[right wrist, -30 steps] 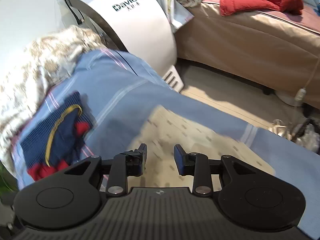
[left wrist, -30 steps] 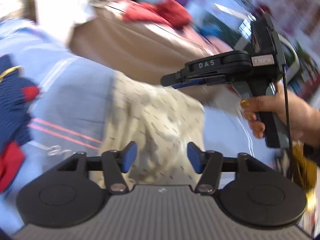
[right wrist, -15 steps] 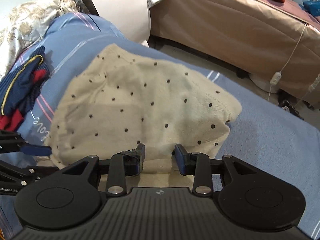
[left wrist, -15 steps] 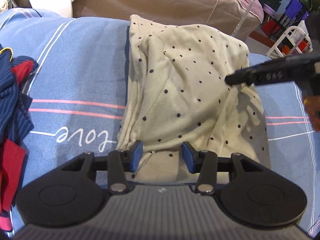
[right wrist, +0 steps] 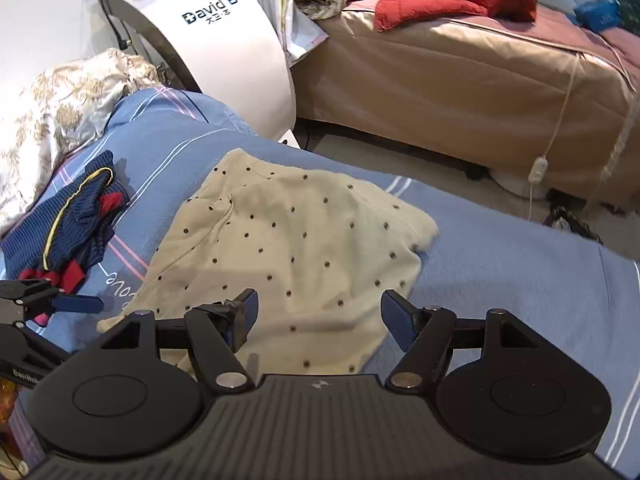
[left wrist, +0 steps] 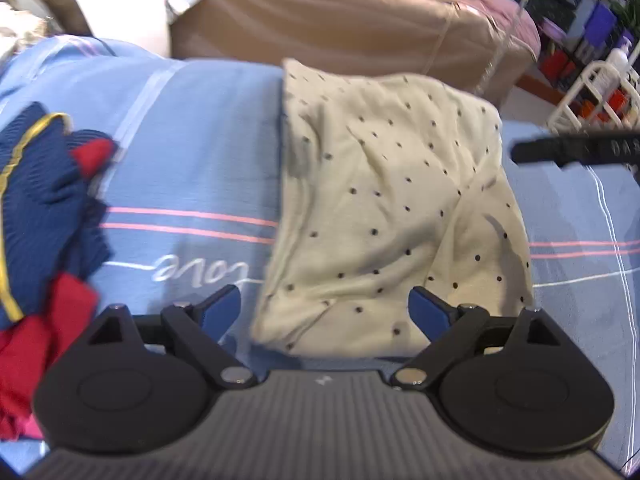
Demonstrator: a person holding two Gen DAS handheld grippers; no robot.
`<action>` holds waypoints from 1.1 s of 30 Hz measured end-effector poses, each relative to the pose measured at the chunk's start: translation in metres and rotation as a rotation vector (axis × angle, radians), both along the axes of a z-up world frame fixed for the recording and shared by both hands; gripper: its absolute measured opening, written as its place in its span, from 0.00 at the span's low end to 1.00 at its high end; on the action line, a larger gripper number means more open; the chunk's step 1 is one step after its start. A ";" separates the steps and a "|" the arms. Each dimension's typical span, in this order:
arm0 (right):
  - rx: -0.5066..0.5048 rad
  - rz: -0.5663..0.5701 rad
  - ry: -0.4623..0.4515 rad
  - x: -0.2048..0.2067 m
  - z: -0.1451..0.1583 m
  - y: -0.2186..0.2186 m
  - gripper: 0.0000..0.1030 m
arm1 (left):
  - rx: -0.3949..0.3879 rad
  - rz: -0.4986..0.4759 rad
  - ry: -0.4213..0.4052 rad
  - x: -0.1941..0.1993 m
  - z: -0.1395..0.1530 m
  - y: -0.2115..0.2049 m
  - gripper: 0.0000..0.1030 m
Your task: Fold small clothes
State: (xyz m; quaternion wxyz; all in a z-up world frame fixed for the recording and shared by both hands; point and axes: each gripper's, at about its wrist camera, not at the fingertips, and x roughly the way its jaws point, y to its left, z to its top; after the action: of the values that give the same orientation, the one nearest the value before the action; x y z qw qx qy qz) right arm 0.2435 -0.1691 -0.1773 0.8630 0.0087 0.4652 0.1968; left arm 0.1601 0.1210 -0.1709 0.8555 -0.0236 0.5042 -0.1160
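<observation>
Cream dotted garment (left wrist: 384,216) lies spread on the blue striped bedsheet (left wrist: 192,168), rumpled, with a diagonal crease running across its right half; in the right wrist view it (right wrist: 296,248) sits in the middle of the bed, its far edge near the bed's 12 o'clock side. At 9 o'clock from it, well apart, a heap of navy and red clothes (left wrist: 44,216) rests on the same sheet, and the word "love" is printed on the sheet between the 2.

Left claw (left wrist: 325,312) stands wide, empty, its blue pads either side of the garment's near-left corner – whether it touches the cloth cannot be told. Right claw (right wrist: 319,315) is likewise spread wide and grips nothing, poised over the garment's near edge. From the left wrist view the right claw's tip (left wrist: 576,150) pokes in at 3 o'clock, just beside the garment's right edge.

Beyond the bed, at 12 o'clock, a white machine marked "David B" (right wrist: 208,36) stands beside a tan-covered bed (right wrist: 460,80) that carries a red jacket (right wrist: 452,0) – a floral quilt (right wrist: 52,120) lies bunched at 10 o'clock
</observation>
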 end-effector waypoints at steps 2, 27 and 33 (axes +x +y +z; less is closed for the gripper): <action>0.038 -0.031 0.033 -0.004 -0.004 -0.012 1.00 | -0.116 0.029 0.011 -0.011 0.004 0.015 0.89; 0.509 -0.325 0.200 0.016 -0.076 -0.067 1.00 | -0.687 0.364 0.074 0.008 -0.077 0.045 0.86; 0.552 -0.290 0.229 0.047 -0.082 -0.047 1.00 | -0.652 0.416 0.093 0.023 -0.074 0.037 0.70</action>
State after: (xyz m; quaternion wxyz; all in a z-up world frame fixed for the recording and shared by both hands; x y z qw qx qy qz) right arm 0.2901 -0.2163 -0.2589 0.7893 0.3305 0.4821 0.1882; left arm 0.1831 0.1580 -0.2445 0.7845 -0.4013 0.4637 -0.0928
